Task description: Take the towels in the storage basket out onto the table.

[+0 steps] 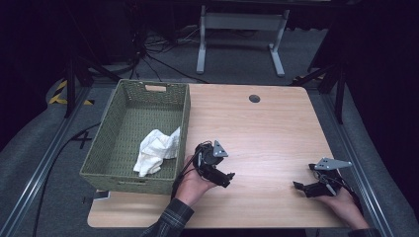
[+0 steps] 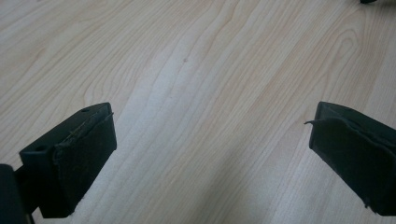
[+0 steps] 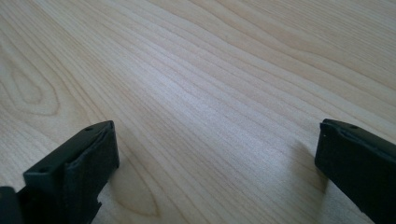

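Two hand-held grippers resting empty on a light wooden table (image 1: 257, 133), with a crumpled white cloth (image 1: 157, 150) lying inside a green woven rectangular basket (image 1: 114, 129).

In the high view the left black two-jaw gripper (image 1: 228, 178) lies low over the tabletop just right of the basket's near right corner, held in the person's left hand (image 1: 191, 185), jaws pointing right. The right black two-jaw gripper (image 1: 299, 186) sits near the table's right front edge in the right hand (image 1: 341, 201), jaws pointing left, well apart from the other. In each gripper view the jaws stand spread wide over bare wood grain, nothing between them. The cloth rests in the basket's near right part, close to its right wall, apart from both grippers.
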A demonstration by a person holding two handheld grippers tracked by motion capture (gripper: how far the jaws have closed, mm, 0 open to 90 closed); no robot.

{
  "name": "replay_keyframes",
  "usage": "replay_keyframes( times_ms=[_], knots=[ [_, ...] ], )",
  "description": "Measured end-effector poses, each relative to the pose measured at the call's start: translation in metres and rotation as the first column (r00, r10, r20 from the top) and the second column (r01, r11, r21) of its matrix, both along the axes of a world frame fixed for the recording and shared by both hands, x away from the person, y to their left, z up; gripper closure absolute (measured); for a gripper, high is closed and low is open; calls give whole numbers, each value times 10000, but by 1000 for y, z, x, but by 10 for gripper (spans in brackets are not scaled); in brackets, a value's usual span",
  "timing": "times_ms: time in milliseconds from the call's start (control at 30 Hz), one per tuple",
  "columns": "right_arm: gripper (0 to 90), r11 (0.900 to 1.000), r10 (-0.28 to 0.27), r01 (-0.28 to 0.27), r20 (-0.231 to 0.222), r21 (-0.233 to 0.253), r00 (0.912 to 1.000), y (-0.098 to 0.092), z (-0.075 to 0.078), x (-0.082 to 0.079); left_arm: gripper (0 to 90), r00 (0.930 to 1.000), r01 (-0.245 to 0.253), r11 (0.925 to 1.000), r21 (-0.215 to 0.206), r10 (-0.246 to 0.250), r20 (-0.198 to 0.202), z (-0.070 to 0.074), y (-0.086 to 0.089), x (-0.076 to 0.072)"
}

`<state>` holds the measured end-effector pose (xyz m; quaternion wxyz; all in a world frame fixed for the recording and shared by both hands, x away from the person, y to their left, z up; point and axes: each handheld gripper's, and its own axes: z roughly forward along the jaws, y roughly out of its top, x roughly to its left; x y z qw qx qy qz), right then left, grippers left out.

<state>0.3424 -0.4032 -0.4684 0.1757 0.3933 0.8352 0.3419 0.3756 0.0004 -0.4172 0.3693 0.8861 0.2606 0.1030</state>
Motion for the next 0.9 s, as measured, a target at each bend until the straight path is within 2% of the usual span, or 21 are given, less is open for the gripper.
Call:
replay_keyframes(
  times_ms=[467,600,667,900],
  knots=[
    [0,10000,-4,4,1,3,10000,0,0,0,12,10000,-19,10000,75,19,35,16,-1,4],
    [0,10000,-4,4,1,1,10000,0,0,0,11,9999,9,10000,85,-7,-127,20,1,6],
    [0,10000,-4,4,0,2,10000,0,0,0,11,10000,44,10000,40,-45,30,21,0,6],
    [0,10000,4,-4,-14,-7,10000,0,0,0,11,9998,189,9997,122,-190,57,29,0,9]
  ],
)
